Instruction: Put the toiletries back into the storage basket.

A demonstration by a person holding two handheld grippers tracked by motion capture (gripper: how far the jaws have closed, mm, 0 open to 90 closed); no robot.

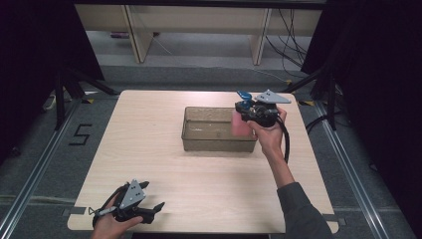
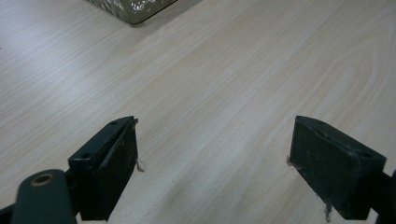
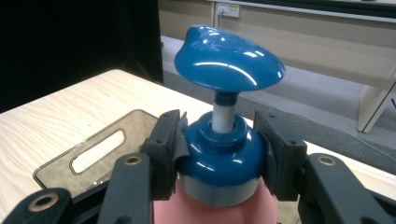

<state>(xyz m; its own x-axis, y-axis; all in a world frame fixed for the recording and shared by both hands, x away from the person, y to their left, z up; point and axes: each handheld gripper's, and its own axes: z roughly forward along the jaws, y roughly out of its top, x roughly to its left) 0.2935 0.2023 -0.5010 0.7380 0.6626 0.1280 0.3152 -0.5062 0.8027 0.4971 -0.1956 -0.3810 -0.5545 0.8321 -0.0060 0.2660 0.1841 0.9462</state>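
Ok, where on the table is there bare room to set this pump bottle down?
Bare wood runs left of the bin and across the front, between it and the left gripper. It is crowded at the bin's right end, where the right gripper holds the pump bottle.

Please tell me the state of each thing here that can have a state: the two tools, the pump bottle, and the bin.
Right tool: shut on the blue collar of the pump bottle.
Left tool: open, holding nothing, low over the table.
Pump bottle: upright, gripped at the right end of the bin; pump head up, not pressed.
Bin: open on top, standing on the table; contents cannot be told.
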